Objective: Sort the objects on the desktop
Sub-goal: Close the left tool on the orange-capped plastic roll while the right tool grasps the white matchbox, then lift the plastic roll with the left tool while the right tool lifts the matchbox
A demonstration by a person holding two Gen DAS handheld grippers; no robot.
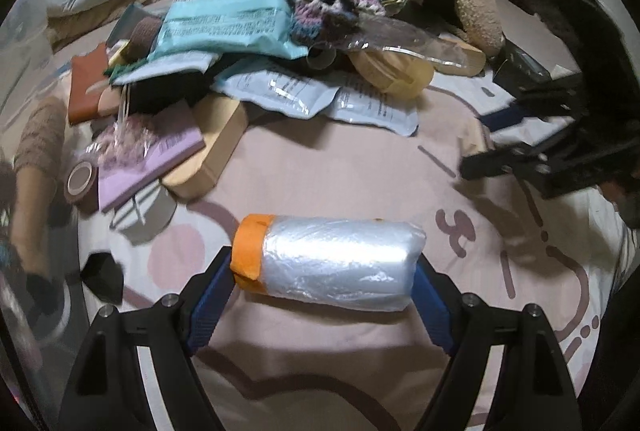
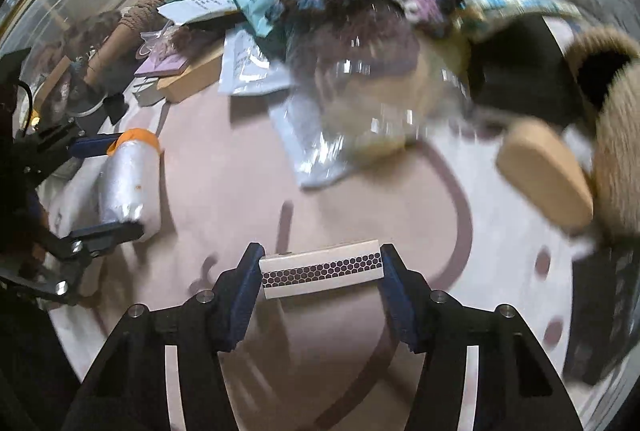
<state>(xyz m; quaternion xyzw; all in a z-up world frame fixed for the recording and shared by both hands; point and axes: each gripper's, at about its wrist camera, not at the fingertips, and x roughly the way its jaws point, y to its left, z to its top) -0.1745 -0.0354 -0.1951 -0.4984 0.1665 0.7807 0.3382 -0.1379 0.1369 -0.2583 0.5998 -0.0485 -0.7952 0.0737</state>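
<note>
My left gripper [image 1: 324,271] pinches a roll of clear plastic film [image 1: 332,263] with an orange end band [image 1: 250,251], and the roll's long axis runs straight across the gap from one blue pad [image 1: 214,295] to the other, orange end on the left side of the left wrist view, so the pads press on its two ends. It sits over the pink patterned sheet [image 1: 320,171], just in front of the heap of clutter. From the right wrist view the same roll [image 2: 124,183] shows at the left edge, lying nearly up and down in the picture, orange end farthest from the camera, clamped between the left tool's two blue fingers [image 2: 92,145]. My right gripper [image 2: 320,271] pinches a small white box [image 2: 320,269] with a black honeycomb strip along its face; the box's long axis also spans the gap, each short end tight against a blue pad, and it tilts slightly, its right end higher in the frame. Both tools point steeply down at the sheet, and the right one [image 1: 516,135] appears in the left wrist view at the right edge, its fingers reaching leftward. Beyond both lies the pile: a teal packet [image 1: 228,15], a crocheted purple and blue piece [image 1: 320,3], a lilac booklet [image 1: 160,155], a tan fleecy slipper [image 1: 476,11] and a wooden block [image 2: 548,179]. The right wrist view is blurred across its upper right, so details there stay unclear.
</note>
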